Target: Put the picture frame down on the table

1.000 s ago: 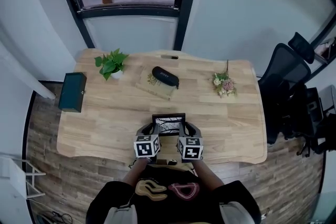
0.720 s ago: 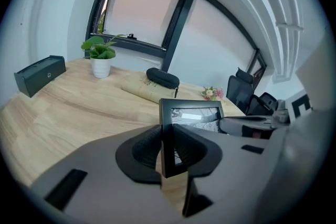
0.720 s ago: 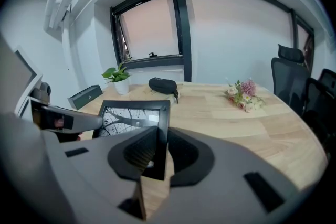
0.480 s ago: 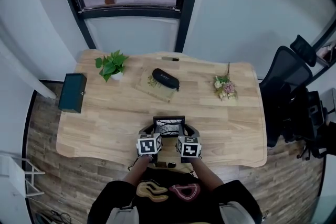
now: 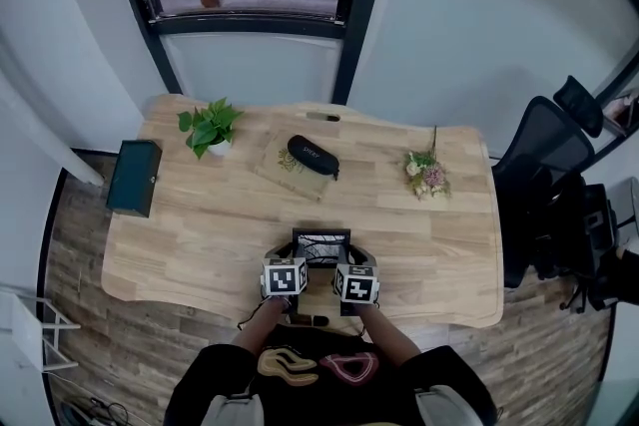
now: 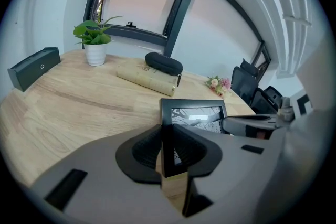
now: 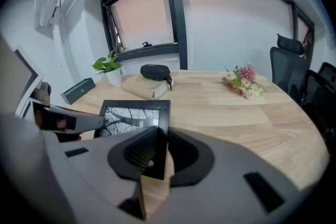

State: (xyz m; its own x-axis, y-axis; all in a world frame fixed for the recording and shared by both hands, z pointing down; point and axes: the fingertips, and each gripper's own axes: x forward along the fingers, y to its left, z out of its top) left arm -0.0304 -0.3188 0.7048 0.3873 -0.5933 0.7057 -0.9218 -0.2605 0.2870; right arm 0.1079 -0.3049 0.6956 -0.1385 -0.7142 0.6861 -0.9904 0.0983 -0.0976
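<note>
A black picture frame with a dark branching print lies almost flat, low over the wooden table near its front edge. I cannot tell whether it touches the wood. My left gripper is shut on the frame's left edge, and my right gripper is shut on its right edge. In the left gripper view the frame stretches to the right, where the right gripper pokes in. The right gripper view shows the frame with the left gripper at its far side.
At the back of the table stand a potted plant, a black glasses case on a beige book, and a small flower bunch. A dark green box sits at the left edge. Office chairs stand to the right.
Both grippers and the frame have drifted a little toward the table's near edge, and the frame lies flatter and lower. Both grips are unchanged.
</note>
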